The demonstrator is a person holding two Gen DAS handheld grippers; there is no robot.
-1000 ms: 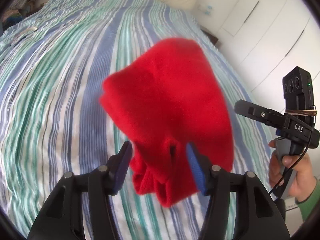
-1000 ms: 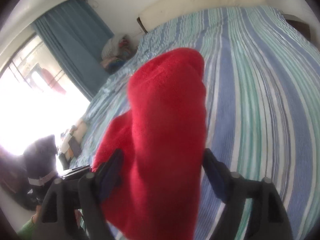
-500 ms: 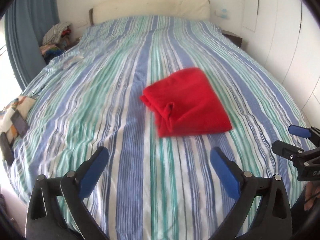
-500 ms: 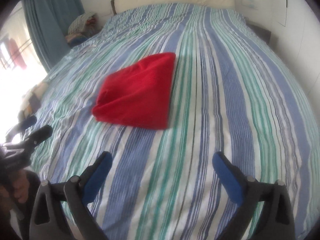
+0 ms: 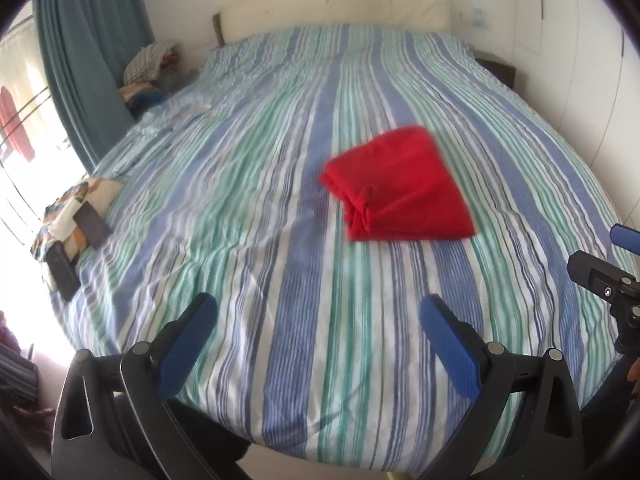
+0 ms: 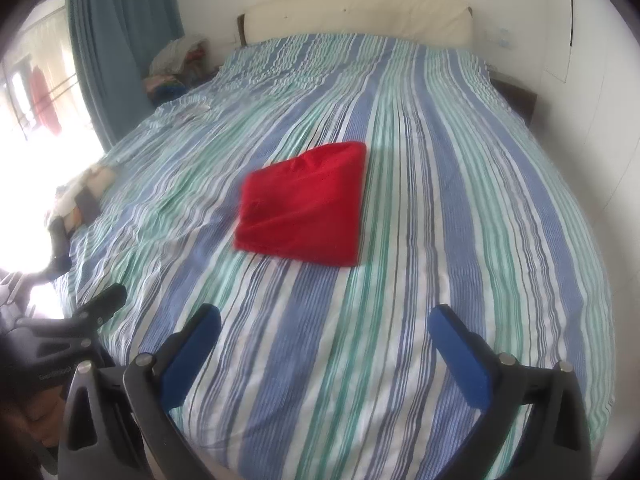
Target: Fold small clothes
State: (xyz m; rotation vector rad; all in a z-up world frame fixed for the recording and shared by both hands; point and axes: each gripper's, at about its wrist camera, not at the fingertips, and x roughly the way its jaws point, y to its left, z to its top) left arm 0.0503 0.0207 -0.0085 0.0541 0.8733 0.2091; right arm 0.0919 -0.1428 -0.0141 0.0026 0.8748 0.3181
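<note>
Lying folded into a compact bundle, a red garment [image 5: 400, 188] rests on the striped bedspread [image 5: 248, 208] of a wide bed, a little toward the bed's right half in the left wrist view and near its middle in the right wrist view [image 6: 304, 204]. Its bunched, layered edges face the left wrist camera, while the side seen from the right wrist camera is smooth and flat.

Both hand-held tools hang above the foot of the bed, well apart from the garment. The left gripper [image 5: 316, 320] has its blue-padded fingers [image 5: 188, 348] spread wide with only bedding showing between them. The right gripper [image 6: 324, 330] likewise holds its fingers [image 6: 460, 360] fully apart and empty; part of it also shows at the right edge of the left wrist view [image 5: 608, 276].

A cream headboard [image 5: 332, 8] stands against the white wall at the far end. A blue curtain [image 5: 92, 60] hangs beside a bright window at left, with a pile of clothes [image 5: 148, 68] near it. A patterned cushion [image 5: 76, 208] and dark flat objects lie on the bed's left edge. White wardrobe doors [image 5: 580, 60] line the right side.
</note>
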